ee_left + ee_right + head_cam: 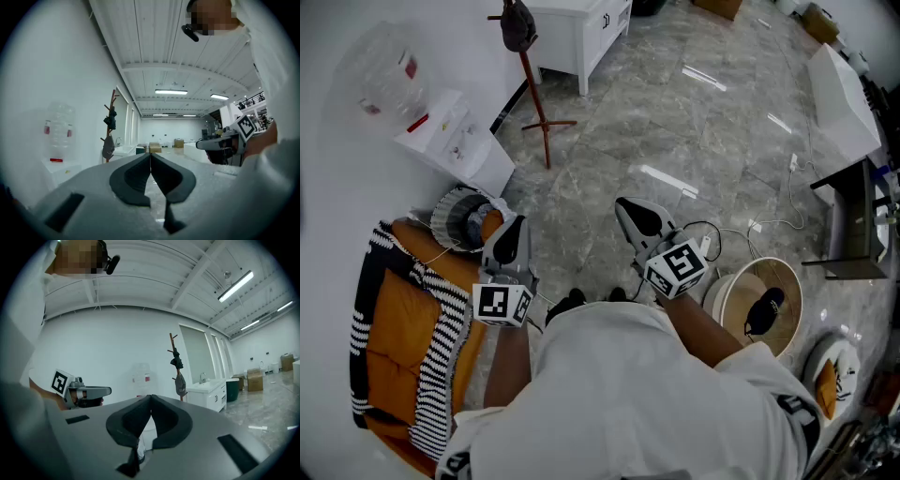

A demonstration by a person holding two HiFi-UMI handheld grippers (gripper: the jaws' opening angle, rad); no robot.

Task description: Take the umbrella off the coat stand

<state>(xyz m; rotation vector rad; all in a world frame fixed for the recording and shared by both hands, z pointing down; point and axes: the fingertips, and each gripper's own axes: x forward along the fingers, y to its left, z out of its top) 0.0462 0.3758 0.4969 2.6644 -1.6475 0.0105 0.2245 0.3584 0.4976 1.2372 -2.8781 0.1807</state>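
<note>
A brown wooden coat stand [540, 103] rises from the floor far ahead, by the white wall. A dark bundle [518, 28] hangs near its top. In the gripper views the coat stand [112, 110] [174, 345] carries a small dark bundle [110, 120] [176, 361] with a grey pouch-shaped thing [108, 148] [180, 384] below it; which one is the umbrella I cannot tell. My left gripper [514, 230] [150, 155] and right gripper [630, 208] [150, 397] are both held level in front of the person, well short of the stand, shut and empty.
A water dispenser [459, 141] with a clear bottle [389, 70] stands left of the stand, a white cabinet [581, 28] behind it. An orange and striped cushioned seat [403, 347] is at my left. A round bin [764, 300] and cables [769, 225] lie at right.
</note>
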